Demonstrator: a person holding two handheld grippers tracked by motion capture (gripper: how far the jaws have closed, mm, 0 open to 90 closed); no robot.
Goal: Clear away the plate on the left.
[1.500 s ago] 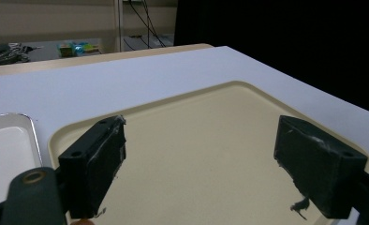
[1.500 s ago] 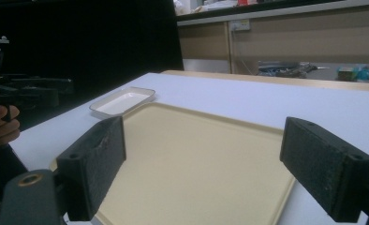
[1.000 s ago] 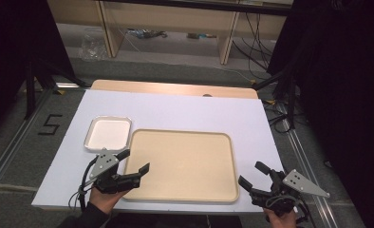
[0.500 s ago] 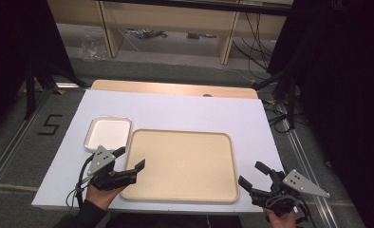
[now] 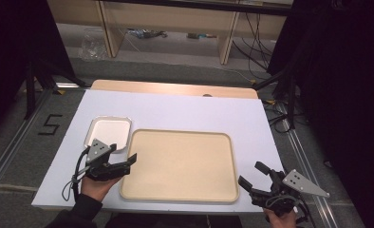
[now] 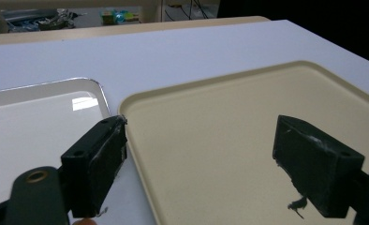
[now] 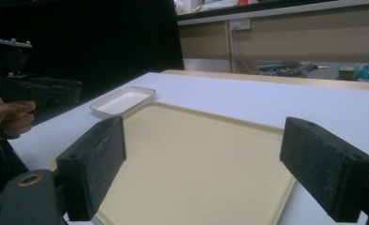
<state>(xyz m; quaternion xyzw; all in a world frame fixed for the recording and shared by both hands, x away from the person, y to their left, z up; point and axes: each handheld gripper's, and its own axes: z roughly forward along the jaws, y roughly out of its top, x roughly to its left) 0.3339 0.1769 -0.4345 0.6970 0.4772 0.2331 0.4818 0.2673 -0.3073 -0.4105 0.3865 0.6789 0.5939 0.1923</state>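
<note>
Beige tray [image 5: 180, 164] lies at the centre of my white table [image 5: 175, 107]; a small white dish [image 5: 108, 133] sits just beside its 10 o'clock corner. My left gripper [image 5: 126, 164] hovers at the tray's 9 o'clock edge, jaws spread wide. My right gripper [image 5: 254, 175], equally wide, hangs near the tray's 4 o'clock corner, holding nothing.

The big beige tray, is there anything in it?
Empty. The beige tray shows a bare floor from rim to rim in the high view and both gripper views.
</note>
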